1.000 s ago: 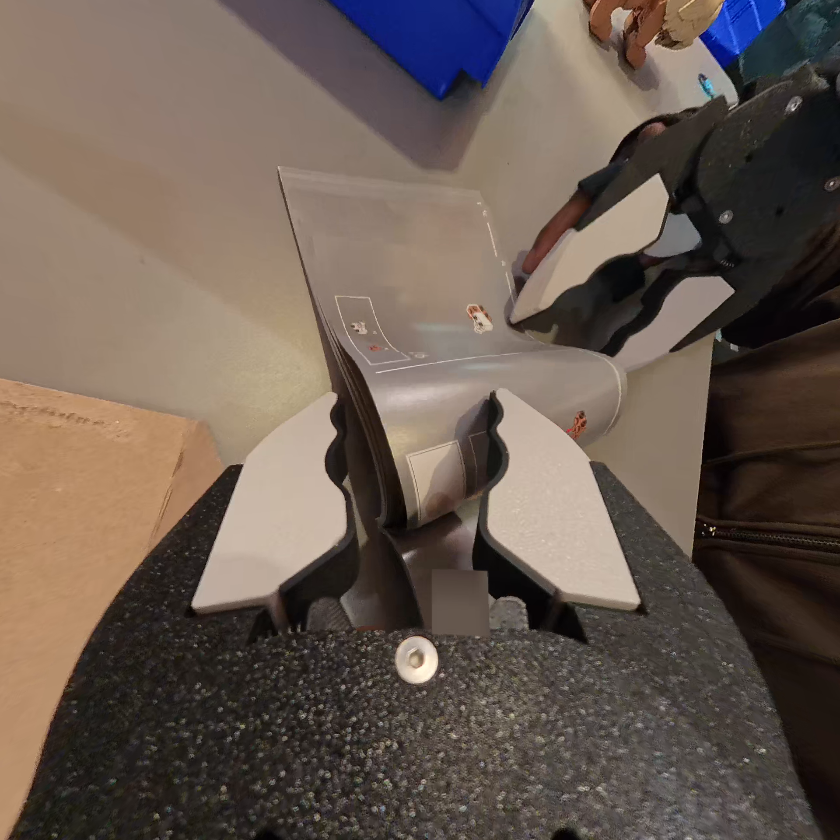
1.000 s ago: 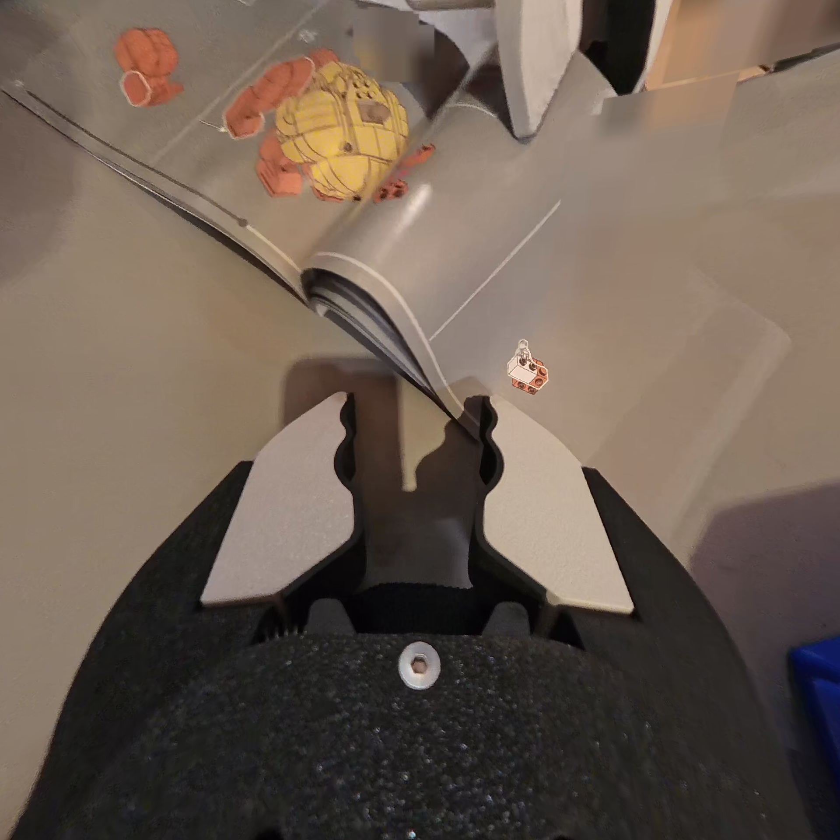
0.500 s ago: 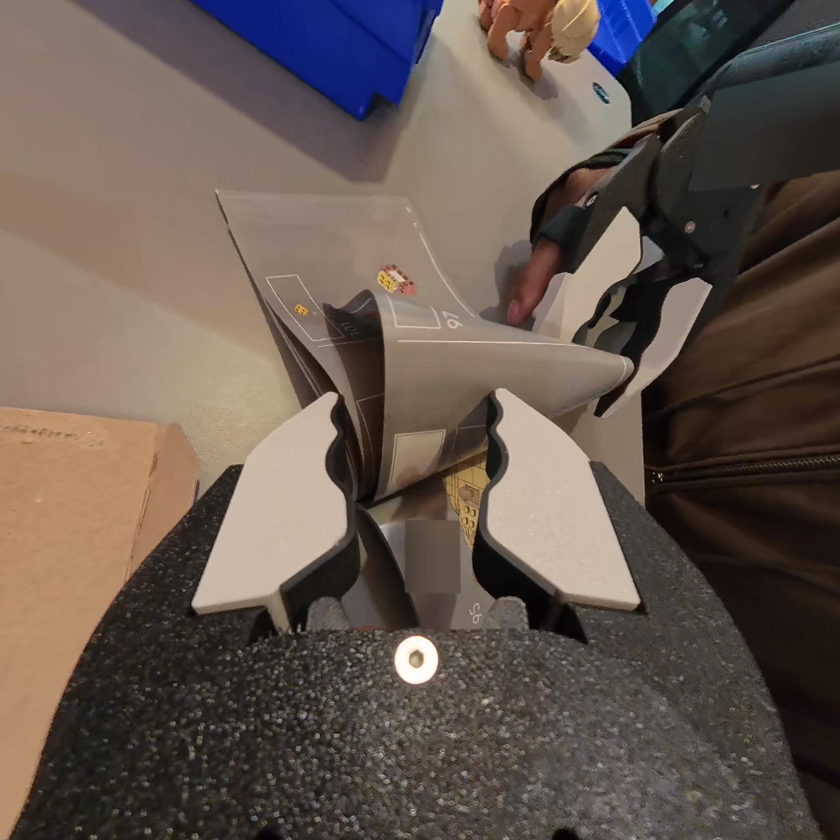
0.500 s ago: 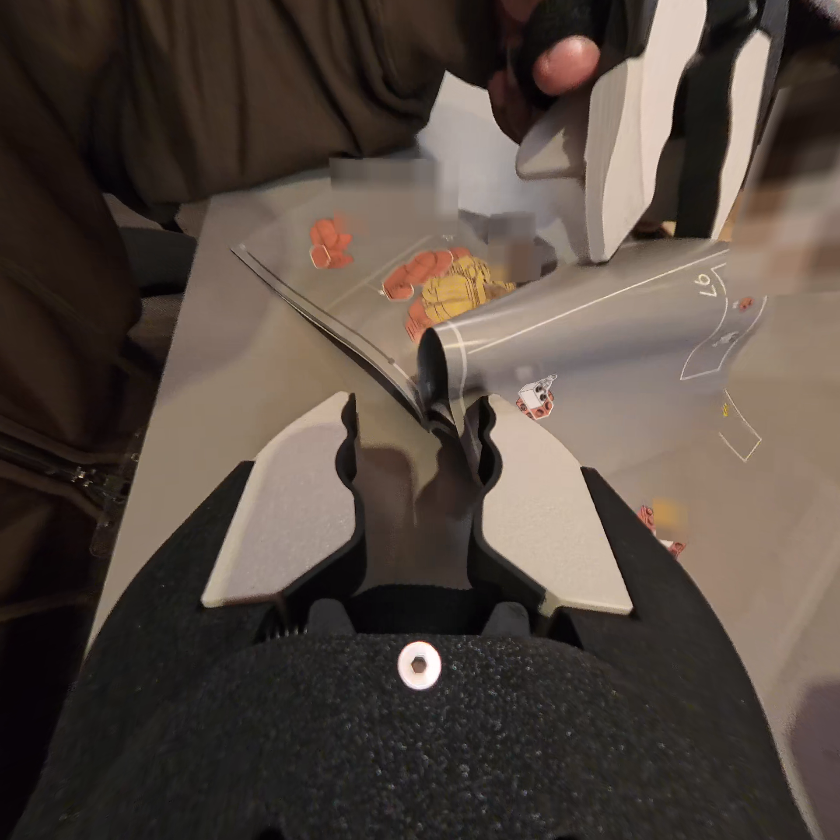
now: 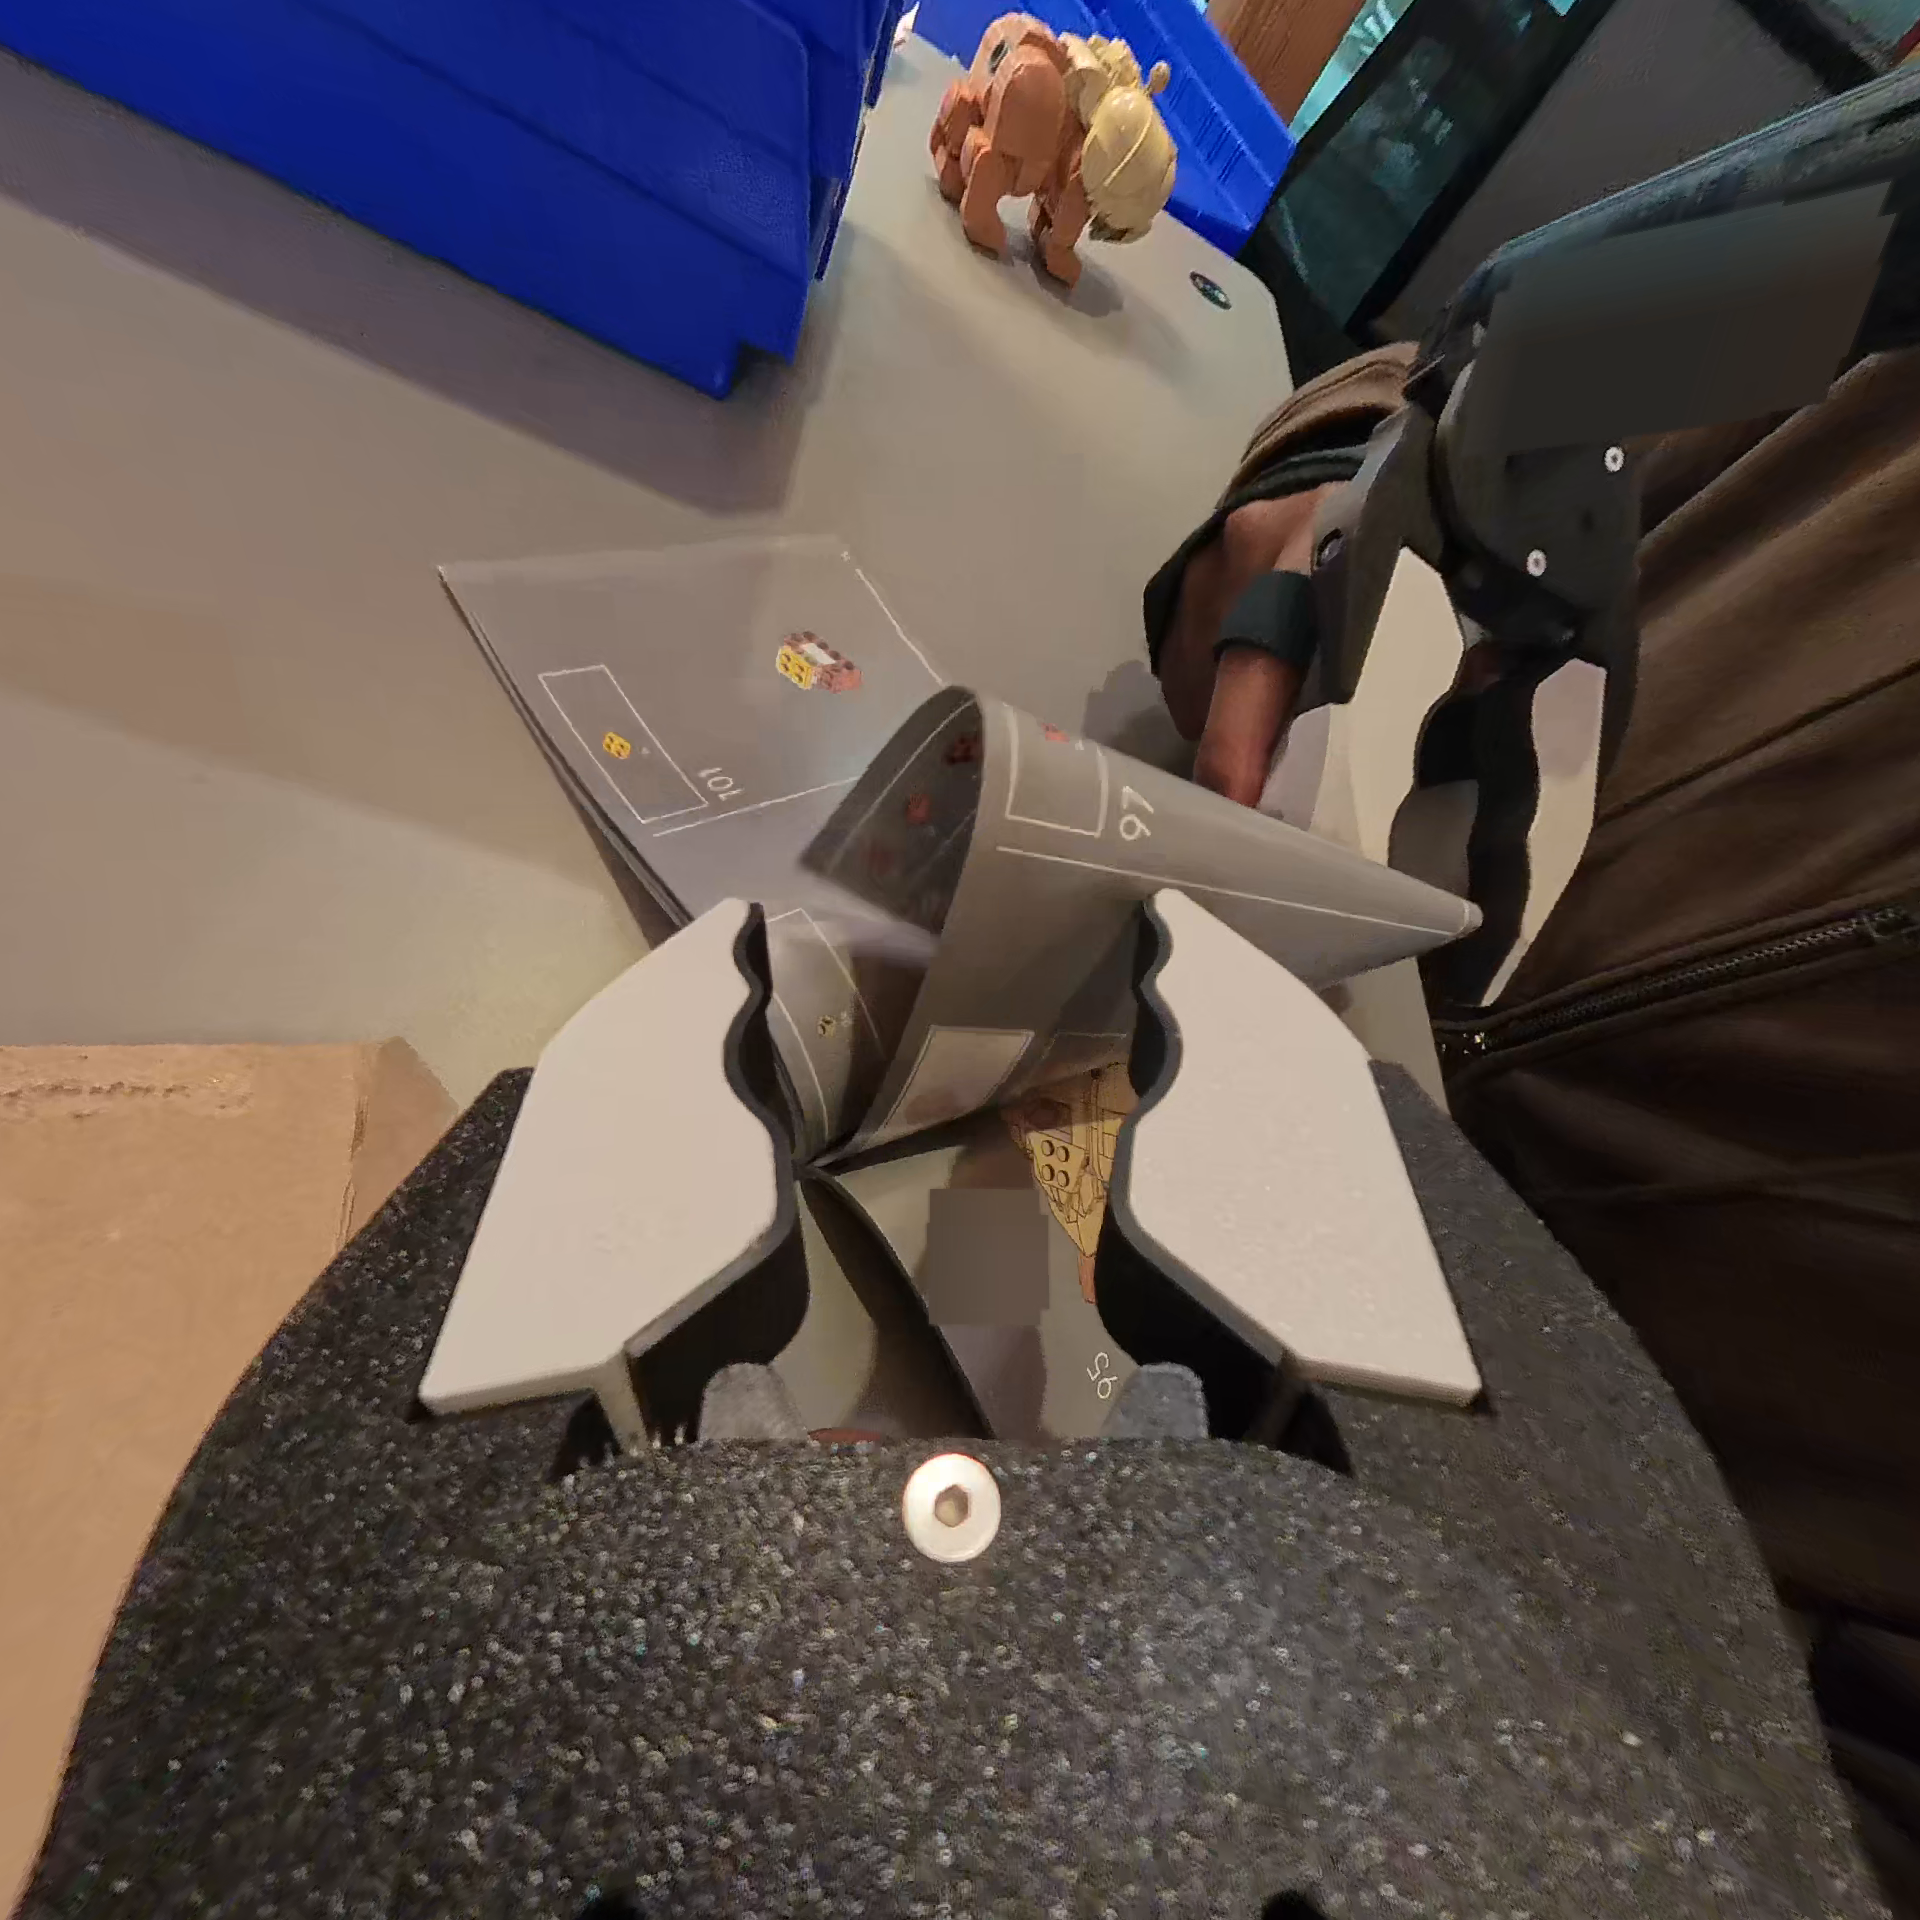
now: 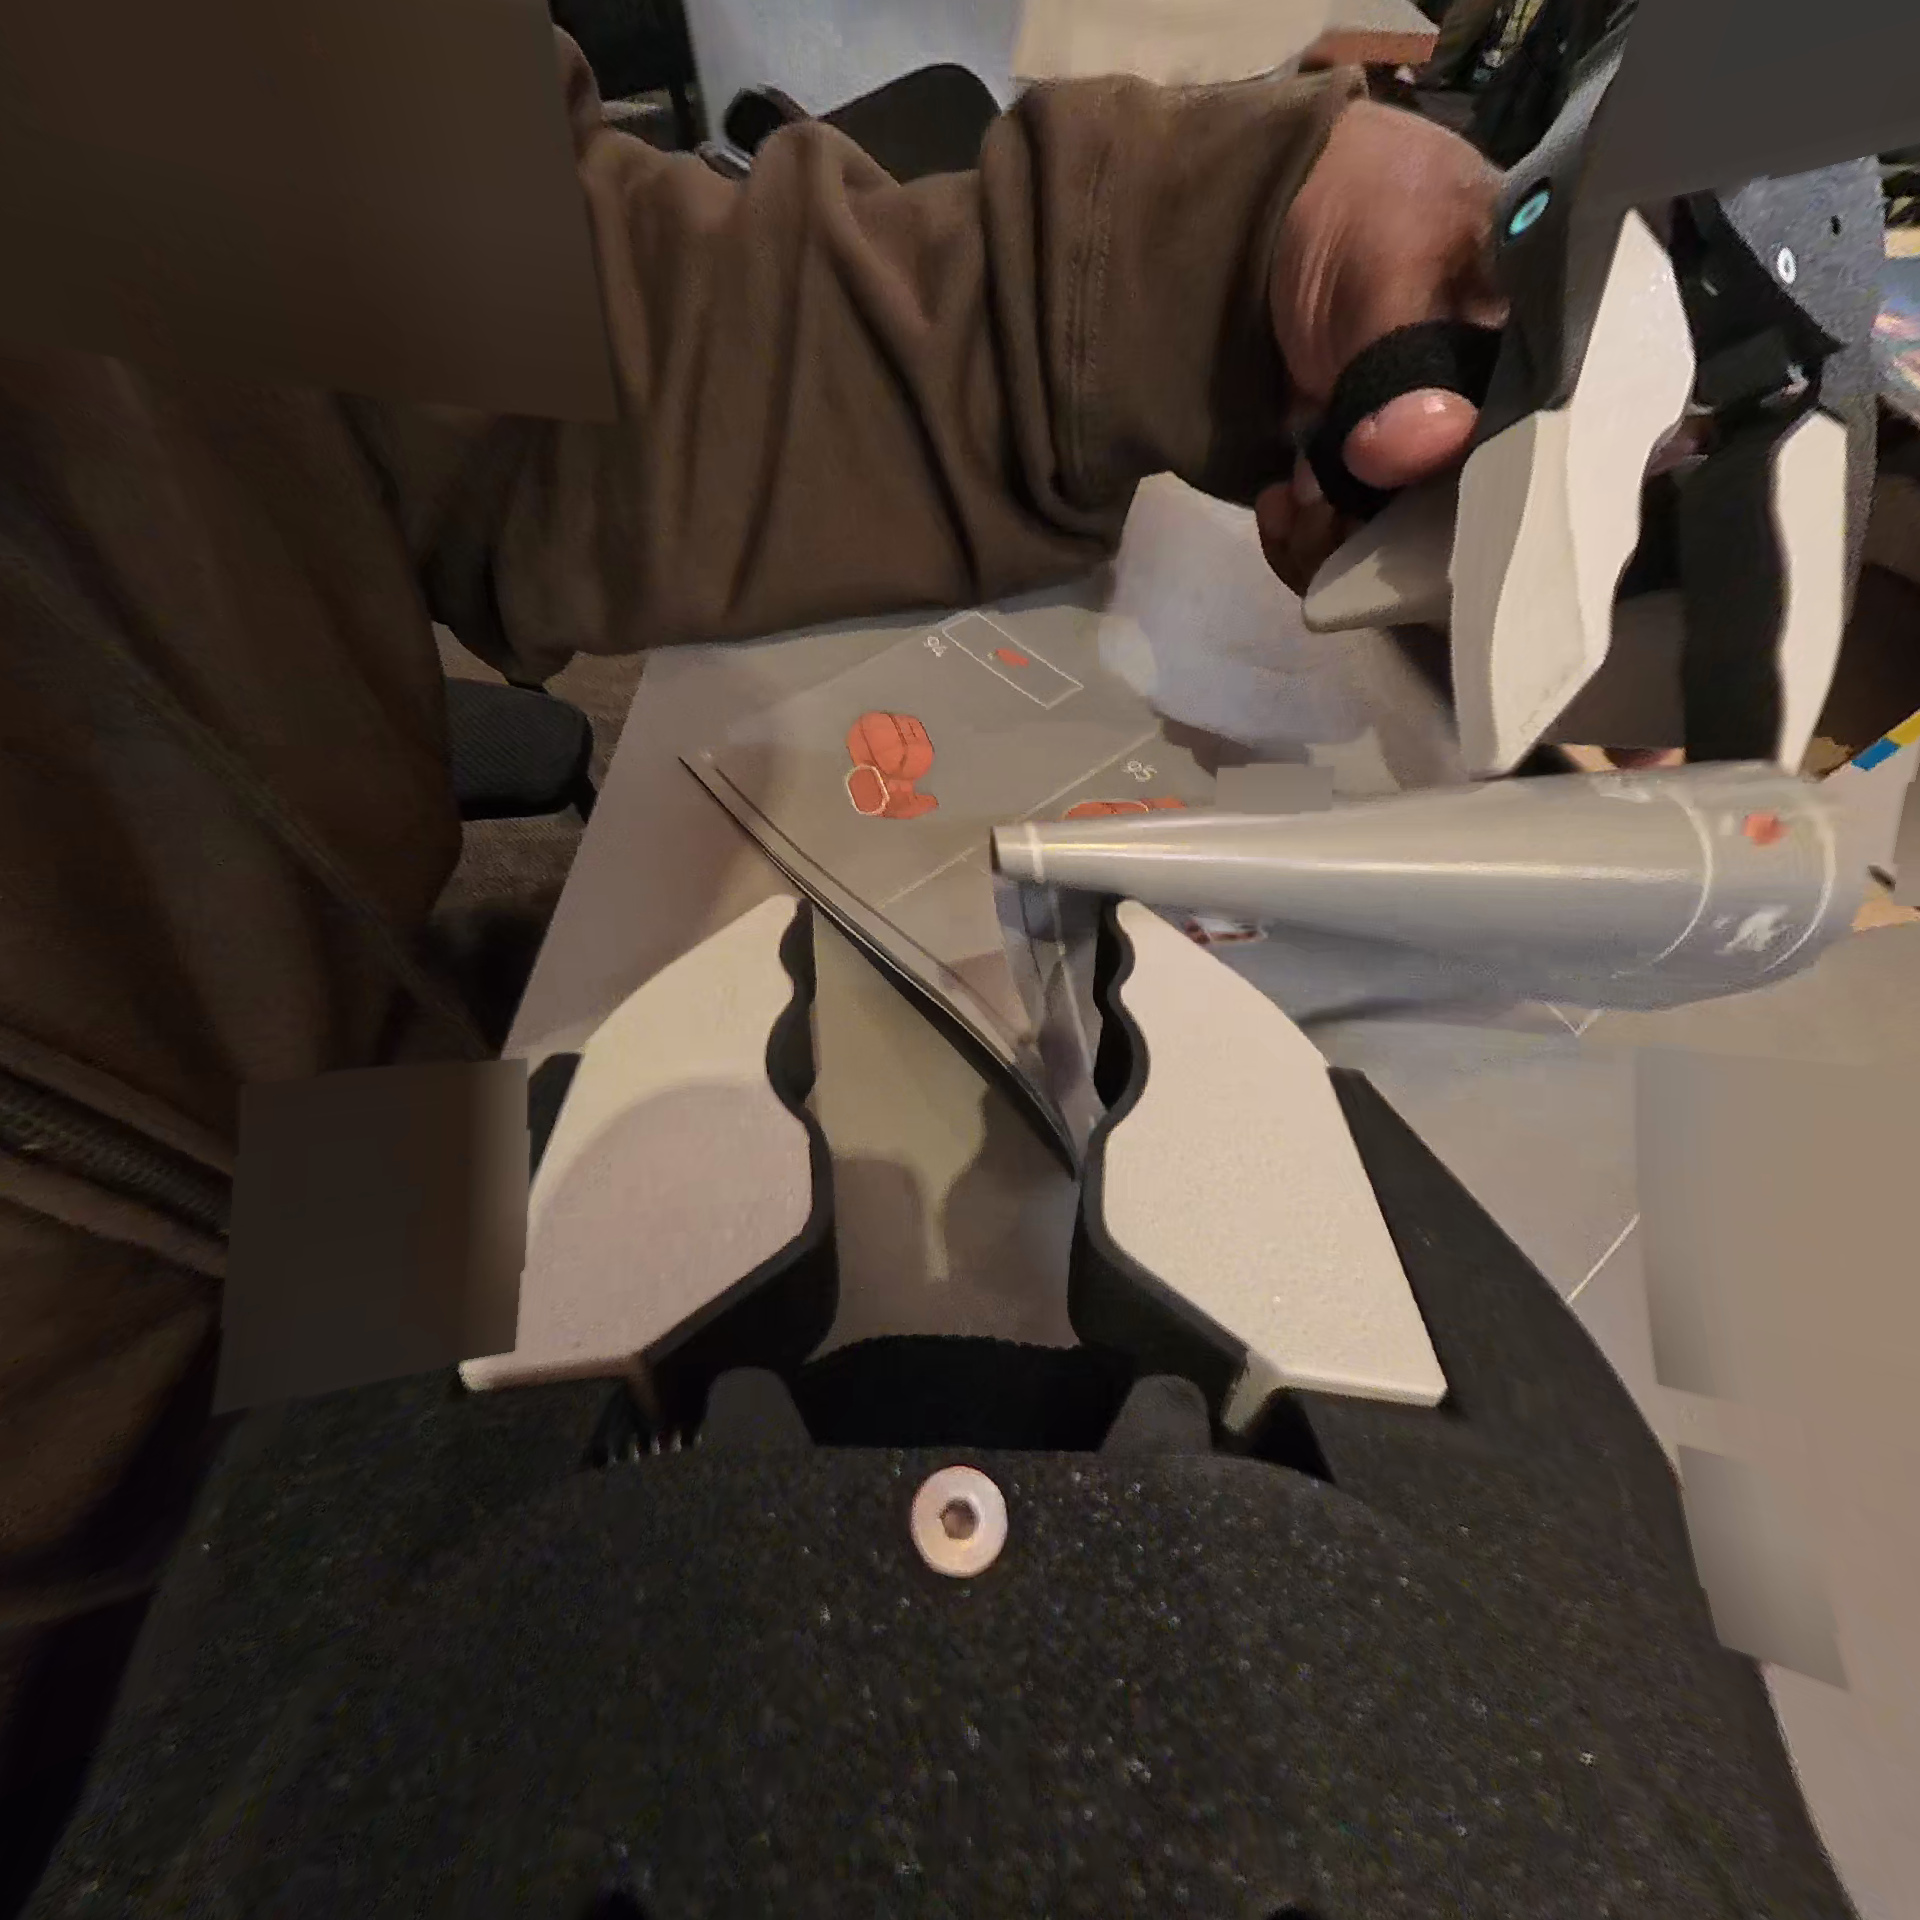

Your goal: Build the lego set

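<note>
Between the spread grey fingers of the left gripper (image 5: 945,1049) lies the spine end of the grey glossy instruction booklet (image 5: 717,717), open on the pale grey table (image 5: 260,499). Its spine runs straight away from that gripper, so the booklet's long axis follows the fingers' own line. One grey page (image 5: 1122,862) stands curled over the spine, bowed toward the right gripper (image 5: 1496,790), which hangs just beyond the page's free edge, jaws parted and clamped on nothing. The left gripper's jaws are likewise apart, straddling pages without pinching them.

From the right wrist view the right gripper (image 6: 951,1039) sits at the booklet's near corner, its right finger beside the layered page edges (image 6: 935,997), the curled page (image 6: 1455,883) rolling past overhead. The right gripper is the nearer to that loose edge, so flattening the page looks like its job.

Beyond the booklet, well apart, stands a brown and tan brick-built animal (image 5: 1060,135) beside blue plastic bins (image 5: 468,156); their contents cannot be seen. A brown cardboard box (image 5: 177,1247) lies left of the left gripper.
</note>
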